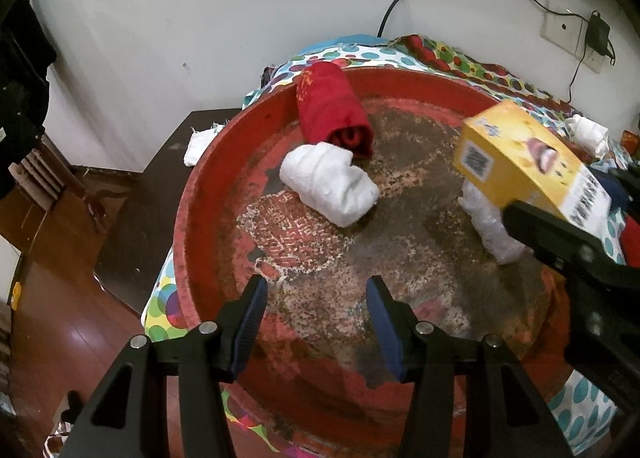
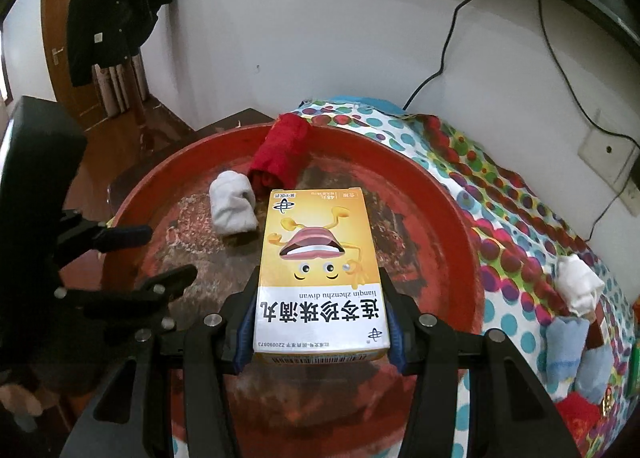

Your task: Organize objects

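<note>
Right gripper (image 2: 320, 322): clamped on yellow medicine box (image 2: 320, 258), long axis along fingers, above round red tray (image 2: 460, 218) | left gripper (image 1: 316, 322): spread, empty, over tray | likely set-down spot: beside white towel roll (image 2: 232, 206), ahead-left.

Both fisheye views bow strongly toward black vignetted corners under dim, warm indoor light, with soft shadows, faint glare on the wooden floor (image 1: 76, 342), and motion blur on the yellow box (image 1: 520, 162).

Two towel rolls (image 1: 330, 162) touching in tray (image 1: 192, 194).
</note>
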`<action>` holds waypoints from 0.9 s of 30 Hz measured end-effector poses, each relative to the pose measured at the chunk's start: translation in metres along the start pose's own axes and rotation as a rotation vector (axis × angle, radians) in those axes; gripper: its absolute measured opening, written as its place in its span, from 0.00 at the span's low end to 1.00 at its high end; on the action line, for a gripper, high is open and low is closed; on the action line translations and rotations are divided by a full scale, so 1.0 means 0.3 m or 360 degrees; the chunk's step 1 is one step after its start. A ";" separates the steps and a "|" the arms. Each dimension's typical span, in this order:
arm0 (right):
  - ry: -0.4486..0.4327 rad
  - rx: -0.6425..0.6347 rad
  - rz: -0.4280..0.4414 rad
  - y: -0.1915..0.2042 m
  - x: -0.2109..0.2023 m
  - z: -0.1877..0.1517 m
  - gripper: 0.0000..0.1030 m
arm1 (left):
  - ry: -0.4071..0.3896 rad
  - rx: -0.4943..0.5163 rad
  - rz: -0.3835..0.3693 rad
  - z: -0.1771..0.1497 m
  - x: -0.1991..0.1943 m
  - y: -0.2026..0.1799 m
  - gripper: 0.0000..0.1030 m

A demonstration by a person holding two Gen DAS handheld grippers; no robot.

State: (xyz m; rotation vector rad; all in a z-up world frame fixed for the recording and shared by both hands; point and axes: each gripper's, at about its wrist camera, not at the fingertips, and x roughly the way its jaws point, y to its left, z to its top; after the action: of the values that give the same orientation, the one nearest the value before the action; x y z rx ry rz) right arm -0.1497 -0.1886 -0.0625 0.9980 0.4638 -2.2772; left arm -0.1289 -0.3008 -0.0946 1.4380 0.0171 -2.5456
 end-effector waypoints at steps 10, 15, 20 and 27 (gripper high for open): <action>0.0040 -0.0040 -0.0019 0.011 0.052 0.025 0.48 | 0.0023 -0.0027 -0.0013 -0.003 0.017 0.012 0.51; 0.0050 -0.0047 -0.0030 0.012 0.061 0.029 0.48 | 0.0030 -0.0022 -0.0013 -0.005 0.019 0.011 0.51; 0.0063 -0.0059 -0.0046 0.015 0.073 0.035 0.48 | 0.0023 -0.0027 -0.0015 -0.004 0.015 0.013 0.51; 0.0032 -0.0041 -0.0070 -0.004 0.035 0.020 0.61 | 0.0028 -0.0023 -0.0017 -0.009 0.018 0.007 0.51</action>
State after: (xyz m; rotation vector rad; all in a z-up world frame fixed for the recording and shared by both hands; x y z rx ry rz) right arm -0.1593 -0.1951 -0.0663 1.0081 0.5267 -2.2960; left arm -0.1289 -0.3037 -0.1004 1.4591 0.0460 -2.5358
